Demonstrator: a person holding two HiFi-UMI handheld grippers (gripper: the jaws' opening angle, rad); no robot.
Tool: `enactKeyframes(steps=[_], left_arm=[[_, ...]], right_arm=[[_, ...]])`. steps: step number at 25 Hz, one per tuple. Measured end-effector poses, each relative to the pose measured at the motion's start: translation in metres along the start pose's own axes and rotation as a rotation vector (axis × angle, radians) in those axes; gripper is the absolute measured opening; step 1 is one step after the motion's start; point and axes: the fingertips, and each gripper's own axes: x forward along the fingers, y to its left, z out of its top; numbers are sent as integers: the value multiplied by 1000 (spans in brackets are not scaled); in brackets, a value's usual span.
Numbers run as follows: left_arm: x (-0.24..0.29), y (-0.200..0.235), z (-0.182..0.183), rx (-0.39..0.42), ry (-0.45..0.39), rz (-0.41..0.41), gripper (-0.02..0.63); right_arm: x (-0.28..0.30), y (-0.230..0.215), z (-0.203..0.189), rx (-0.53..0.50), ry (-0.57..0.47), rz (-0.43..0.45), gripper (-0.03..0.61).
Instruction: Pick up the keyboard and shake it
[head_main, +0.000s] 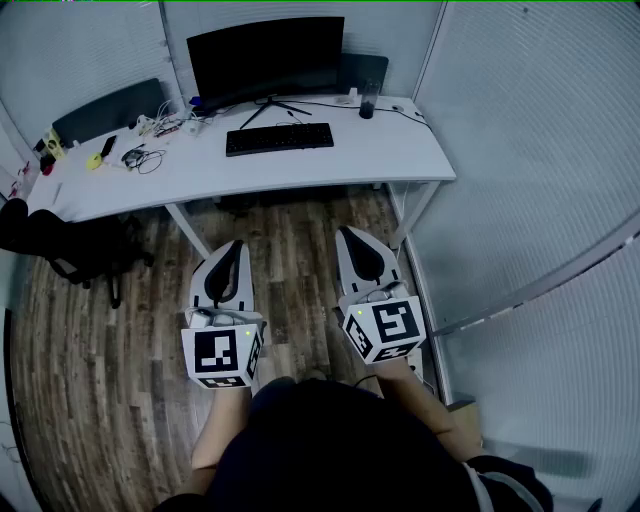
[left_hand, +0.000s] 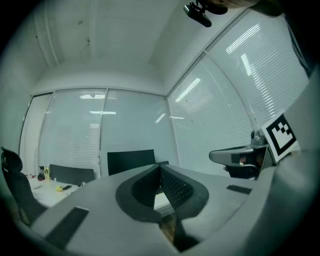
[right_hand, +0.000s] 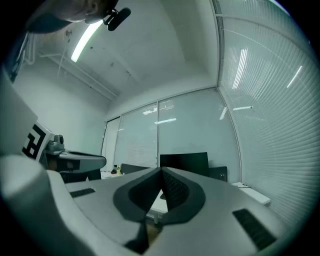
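A black keyboard (head_main: 279, 139) lies flat on the white desk (head_main: 400, 150), in front of a dark monitor (head_main: 265, 60). Both grippers hang over the wooden floor, well short of the desk and apart from the keyboard. My left gripper (head_main: 237, 244) points toward the desk with its jaws shut and nothing in them. My right gripper (head_main: 343, 232) is beside it, also shut and empty. In the left gripper view the jaws (left_hand: 160, 168) meet, with the monitor (left_hand: 131, 161) beyond them. In the right gripper view the jaws (right_hand: 161, 171) also meet in front of the monitor (right_hand: 183, 162).
Cables, a phone and a yellow object (head_main: 94, 160) clutter the desk's left end. A dark cup (head_main: 367, 100) stands at the back right. A black chair (head_main: 75, 248) sits at the left. A desk leg (head_main: 418, 212) and glass walls with blinds (head_main: 540, 150) close the right.
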Motion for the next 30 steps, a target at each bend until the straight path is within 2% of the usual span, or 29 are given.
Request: enactKeyframes(steps=[7, 13, 16, 19, 21, 26, 30], left_arm=[[29, 2, -13, -16, 6, 6, 23], [66, 38, -47, -72, 14, -14, 27], [104, 64, -63, -93, 18, -40, 87], [150, 94, -75, -99, 25, -55, 113], [182, 115, -81, -101, 20, -71, 128], [256, 166, -98, -107, 34, -104, 135], [301, 196, -114, -121, 60, -137, 143]], right_arm=[[24, -25, -14, 7, 12, -3, 29], [72, -45, -46, 41, 45, -16, 34], [112, -55, -59, 48, 55, -15, 62], [159, -68, -68, 36, 72, -11, 124], [192, -78, -73, 30, 83, -19, 135], [273, -101, -92, 34, 121, -49, 170], [318, -117, -107, 46, 158, -88, 173]])
